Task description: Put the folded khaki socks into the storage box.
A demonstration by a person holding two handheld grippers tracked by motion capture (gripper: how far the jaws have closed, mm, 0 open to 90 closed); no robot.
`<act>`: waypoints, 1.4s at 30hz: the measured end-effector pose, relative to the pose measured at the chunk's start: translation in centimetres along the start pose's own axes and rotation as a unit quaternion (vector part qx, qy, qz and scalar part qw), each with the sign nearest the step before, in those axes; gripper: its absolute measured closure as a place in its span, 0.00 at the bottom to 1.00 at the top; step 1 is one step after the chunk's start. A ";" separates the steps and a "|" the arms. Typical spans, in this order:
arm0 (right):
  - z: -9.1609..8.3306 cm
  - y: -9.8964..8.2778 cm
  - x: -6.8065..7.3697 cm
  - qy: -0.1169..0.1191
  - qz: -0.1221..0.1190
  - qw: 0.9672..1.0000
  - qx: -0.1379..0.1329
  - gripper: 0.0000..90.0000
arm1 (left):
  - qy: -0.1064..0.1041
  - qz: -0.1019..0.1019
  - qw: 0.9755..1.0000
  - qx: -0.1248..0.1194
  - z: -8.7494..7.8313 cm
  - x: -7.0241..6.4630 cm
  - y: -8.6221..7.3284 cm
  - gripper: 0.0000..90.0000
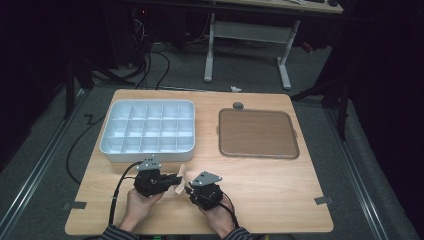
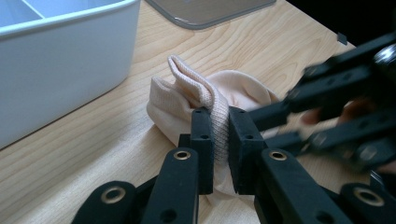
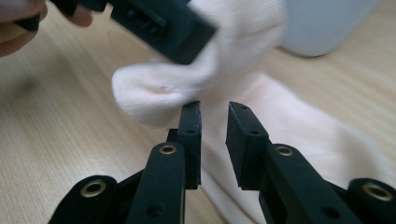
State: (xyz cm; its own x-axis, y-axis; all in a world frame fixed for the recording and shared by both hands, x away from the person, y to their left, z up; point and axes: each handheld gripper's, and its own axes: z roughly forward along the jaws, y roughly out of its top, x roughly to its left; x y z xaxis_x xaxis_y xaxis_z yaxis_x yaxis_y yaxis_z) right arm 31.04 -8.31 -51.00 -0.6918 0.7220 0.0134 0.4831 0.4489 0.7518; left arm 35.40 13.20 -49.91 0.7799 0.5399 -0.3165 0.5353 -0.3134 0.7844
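Cream-coloured sock (image 2: pixel 187 100) lies bunched on the wooden table (image 1: pixel 260 185) at six o'clock of the white compartment tray (image 1: pixel 148 131), between my two tools. My left gripper (image 2: pixel 221 135) is clamped on its ribbed cuff. My right gripper (image 3: pixel 214 122) has jaws parted, pads off the fabric just ahead.

Black two-jaw claws (image 1: pixel 176 181) with brass rivets, grey triangular plates, trailing cables, striped sleeves (image 1: pixel 114 233).
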 end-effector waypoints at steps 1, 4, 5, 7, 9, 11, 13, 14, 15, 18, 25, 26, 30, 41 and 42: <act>-0.5 0.0 -0.2 -0.007 0.001 1.000 -0.007 0.84 | 0.001 0.000 1.000 0.001 0.0 0.0 0.0 0.91; -2.0 -0.1 -1.1 -0.033 0.007 0.999 -0.020 0.83 | 0.002 -0.003 1.000 0.000 -0.1 0.1 -0.1 0.91; -2.3 -0.2 -1.5 -0.041 0.013 0.999 -0.020 0.83 | 0.002 -0.004 1.000 -0.001 -0.1 0.1 -0.1 0.91; -2.8 -0.6 -2.3 -0.054 0.024 0.998 -0.016 0.82 | 0.002 -0.003 1.000 -0.001 -0.1 0.1 -0.1 0.91; -3.2 -1.2 -3.0 -0.064 0.034 0.997 -0.014 0.79 | 0.003 -0.004 1.000 -0.001 -0.1 0.1 -0.1 0.91; -3.4 -1.6 -3.4 -0.087 0.034 0.996 -0.012 0.77 | 0.002 -0.005 1.000 -0.002 -0.1 0.1 -0.1 0.91; -3.4 -2.0 -3.8 -0.085 0.048 0.995 -0.010 0.76 | 0.002 -0.005 1.000 -0.001 -0.1 0.0 -0.1 0.91; -3.3 -2.2 -3.9 -0.088 0.053 0.995 -0.006 0.76 | 0.001 -0.004 1.000 0.000 -0.1 0.0 0.0 0.91; -3.2 -2.4 -4.1 -0.090 0.057 0.994 -0.001 0.76 | 0.002 -0.003 1.000 0.000 -0.1 0.0 0.0 0.91; -2.7 -2.9 -4.7 -0.087 0.073 0.993 0.009 0.77 | 0.004 -0.002 1.000 -0.003 -0.1 -0.1 0.1 0.91; -1.8 -3.2 -5.0 -0.067 0.081 0.994 0.025 0.93 | 0.005 0.002 1.000 -0.002 0.2 -0.3 0.3 0.91; -1.8 -3.2 -5.0 -0.067 0.080 0.994 0.025 0.94 | 0.004 0.002 1.000 -0.003 0.3 -0.3 0.3 0.91; -1.6 -3.0 -4.9 -0.065 0.079 0.994 0.027 0.95 | 0.003 0.003 1.000 -0.003 0.4 -0.4 0.4 0.91; -0.9 -2.5 -4.6 -0.051 0.073 0.996 0.025 0.96 | 0.001 0.015 1.000 0.008 1.0 -1.0 1.0 0.91; -0.8 -2.5 -4.6 -0.051 0.074 0.996 0.025 0.96 | 0.001 0.016 1.000 0.008 1.1 -1.1 1.1 0.91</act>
State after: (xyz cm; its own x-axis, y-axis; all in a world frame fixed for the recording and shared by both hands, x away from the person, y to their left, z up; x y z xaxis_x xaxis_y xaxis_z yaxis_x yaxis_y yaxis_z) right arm 32.52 -13.20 -52.41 -0.5544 0.8306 0.0530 0.6035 0.3573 0.7128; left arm 35.50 11.41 -49.35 0.7967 0.5300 -0.2903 0.5147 -0.3436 0.7855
